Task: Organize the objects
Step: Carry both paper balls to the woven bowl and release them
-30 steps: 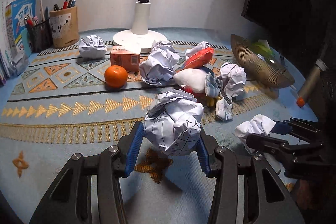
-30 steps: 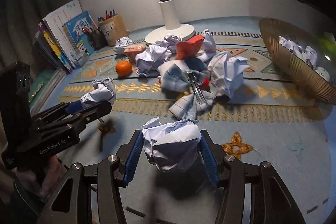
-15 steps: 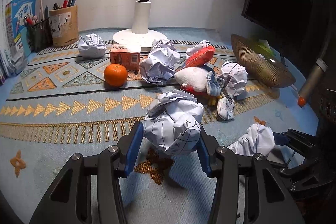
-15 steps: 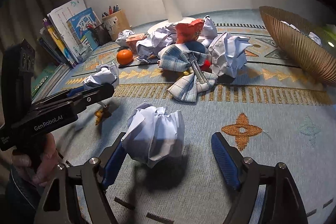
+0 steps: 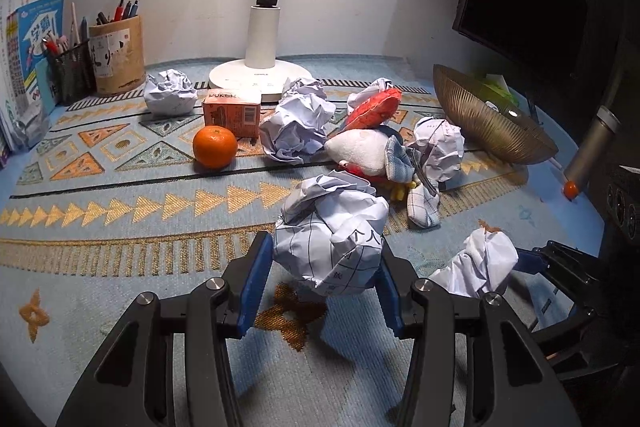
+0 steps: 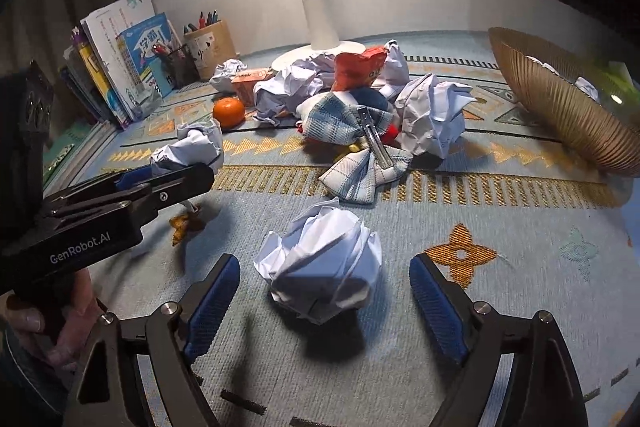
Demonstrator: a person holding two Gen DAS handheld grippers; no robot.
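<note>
Two paper balls are in play. Your left gripper (image 5: 324, 287) has its fingers clamped on a printed paper ball (image 5: 334, 231), held just above the patterned table mat (image 5: 100, 239). Your right gripper (image 6: 324, 301) has just been opening; its fingers stand wide with a plain crumpled paper ball (image 6: 320, 267) between them, untouched by either pad and apparently resting on the mat. The ribbed gold bowl (image 6: 560, 107) already holds a few paper wads, so I'd judge the sorting started but far from finished. Still loose on the table: several more paper balls (image 5: 298, 125), an orange (image 5: 215, 147), a small orange carton (image 5: 231, 111), a plaid bow clip (image 6: 360, 151), a plush toy (image 5: 362, 151) and a red snack bag (image 5: 374, 107). Most of the clutter is left.
</note>
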